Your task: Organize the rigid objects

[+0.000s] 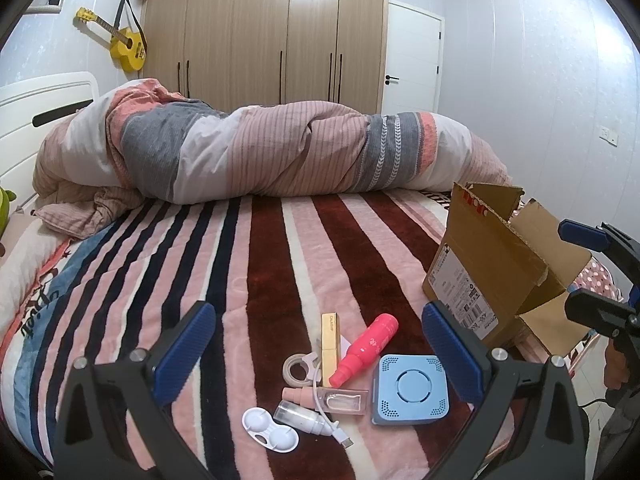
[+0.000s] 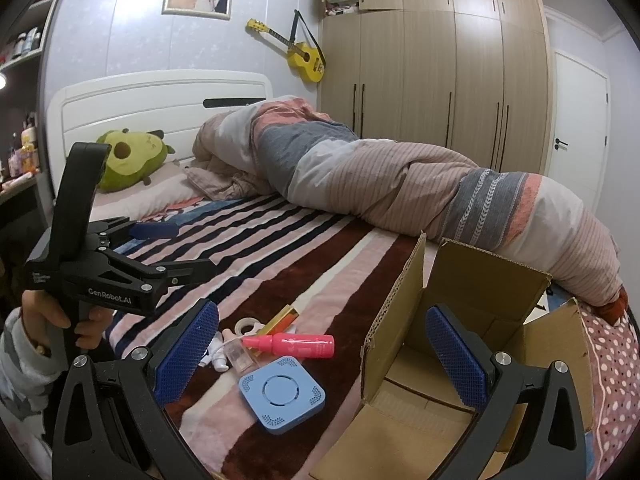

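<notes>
From where I stand, the small things lie in a tight heap on the striped blanket [image 1: 280, 264]: a blue square device [image 1: 410, 390], a pink bottle [image 1: 366, 350] leaning across a gold box [image 1: 330, 340], a roll of tape [image 1: 296, 368], a clear case [image 1: 344, 400], a white contact lens case [image 1: 270, 432] and a small clear bottle [image 1: 304, 418] with a white cable [image 1: 340, 434] trailing past it. The cardboard box [image 2: 460, 344] stands open just beside the heap, its flaps up and nothing visible inside it. The left gripper [image 1: 316, 356] hovers over the heap with its jaws spread wide and nothing between them; the right gripper [image 2: 320, 356] is spread too, empty, straddling the near wall of the carton. The trouble I foresee is in the crowding: the pieces touch and overlap, so closing on one may well drag or tip its neighbour, and the round bottle looks likely to roll off the gold box once disturbed. The cable could snag and pull the little bottle along. The plush bedding gives underfoot, so a downward press may sink a flat item such as the blue device rather than grip it. The carton looks light and sits near the bed's edge, so a nudge from the right gripper against a flap could shove it or fold the flap over the opening.
</notes>
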`<state>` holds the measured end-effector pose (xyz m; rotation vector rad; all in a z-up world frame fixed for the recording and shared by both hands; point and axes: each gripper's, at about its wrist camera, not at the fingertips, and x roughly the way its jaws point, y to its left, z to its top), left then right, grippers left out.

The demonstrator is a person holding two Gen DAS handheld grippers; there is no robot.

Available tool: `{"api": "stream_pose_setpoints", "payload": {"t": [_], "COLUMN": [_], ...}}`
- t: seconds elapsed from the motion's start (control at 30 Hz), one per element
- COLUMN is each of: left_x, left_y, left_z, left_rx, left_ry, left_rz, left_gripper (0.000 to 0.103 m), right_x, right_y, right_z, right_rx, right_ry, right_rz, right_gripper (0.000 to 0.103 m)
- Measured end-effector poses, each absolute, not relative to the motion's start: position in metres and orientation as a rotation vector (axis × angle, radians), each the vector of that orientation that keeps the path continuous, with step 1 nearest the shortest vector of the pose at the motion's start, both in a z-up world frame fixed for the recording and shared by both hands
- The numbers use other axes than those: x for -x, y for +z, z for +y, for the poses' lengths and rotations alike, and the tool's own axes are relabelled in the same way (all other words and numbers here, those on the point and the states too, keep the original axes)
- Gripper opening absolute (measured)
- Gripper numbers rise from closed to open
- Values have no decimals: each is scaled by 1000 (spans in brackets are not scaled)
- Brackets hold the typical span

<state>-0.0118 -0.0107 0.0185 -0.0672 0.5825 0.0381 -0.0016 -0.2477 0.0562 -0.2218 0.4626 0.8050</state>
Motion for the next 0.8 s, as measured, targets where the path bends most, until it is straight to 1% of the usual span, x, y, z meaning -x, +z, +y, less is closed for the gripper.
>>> {"api": "stream_pose_setpoints", "payload": {"t": [0.27, 0.3, 0.33, 0.37, 0.43, 0.5, 0.67, 0.8], "left_x": [11, 11, 10, 10, 10, 10, 9, 9], "left_y": [18, 18, 18, 18, 19, 19, 10, -2], "left_z": [-11, -10, -9, -8, -6, -2, 9, 22], "left_rx": [66, 65, 64, 62, 55, 47, 33, 51], "left_ry": [41, 42, 42, 43, 45, 41, 31, 23], "left_rz": [580, 580, 578, 575, 565, 555, 565, 587], "left_gripper": [103, 103, 103, 103, 103, 103, 103, 103], "right_x": [5, 8, 10, 14, 19, 25, 25, 17], "right_y": [55, 56, 57, 58, 58, 54, 28, -17], "right_z": [-250, -250, -251, -250, -245, -238, -212, -185], "right_rx": [219, 219, 219, 217, 219, 229, 215, 203], "right_ry": [797, 801, 806, 818, 848, 877, 956, 982], "right_rz": [448, 429, 414, 396, 390, 399, 522, 713], "right_gripper": [103, 98, 90, 86, 72, 67, 67, 67]}}
